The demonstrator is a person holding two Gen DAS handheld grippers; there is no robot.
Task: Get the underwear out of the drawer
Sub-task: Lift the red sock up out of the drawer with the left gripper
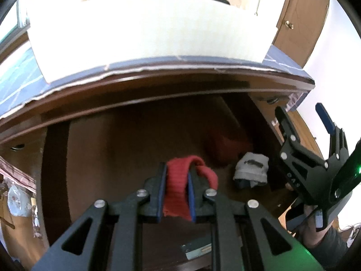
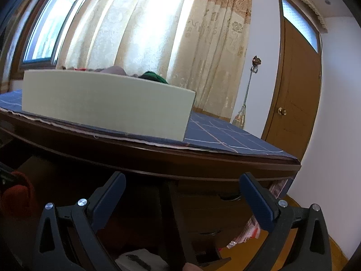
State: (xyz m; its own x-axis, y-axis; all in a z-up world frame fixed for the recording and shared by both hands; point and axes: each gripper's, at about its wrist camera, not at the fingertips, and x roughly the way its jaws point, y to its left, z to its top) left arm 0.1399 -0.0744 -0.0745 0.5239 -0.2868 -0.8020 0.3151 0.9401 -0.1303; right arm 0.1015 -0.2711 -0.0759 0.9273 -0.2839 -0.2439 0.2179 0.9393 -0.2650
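Two grippers on hand, one loaded. Left gripper [image 1: 177, 194] — jaws clamped on a red knitted garment [image 1: 180, 187], its cloth pinched between the blue pads and a loop flopping over toward 2 o'clock. Judged to be the underwear in question, lifted clear of the drawer floor. Drawer [image 1: 112, 146] — open, brown inside, under the table edge. Contents remaining: a grey-and-white rolled bundle [image 1: 251, 169] at 3 o'clock of the held piece, and a dim red item [image 1: 225, 144] at 1 o'clock, deep in shadow. Right gripper [image 2: 182, 194] — jaws spread wide, nothing between them, hovering beside the drawer's right side. White box [image 2: 106, 103] — on the blue checked cloth [image 2: 225, 137] at 12 o'clock, clothes showing above its rim.

Step in hand: carrying the picked piece out. Next move likely calls for clearing the table's overhanging edge without snagging the loose loop.
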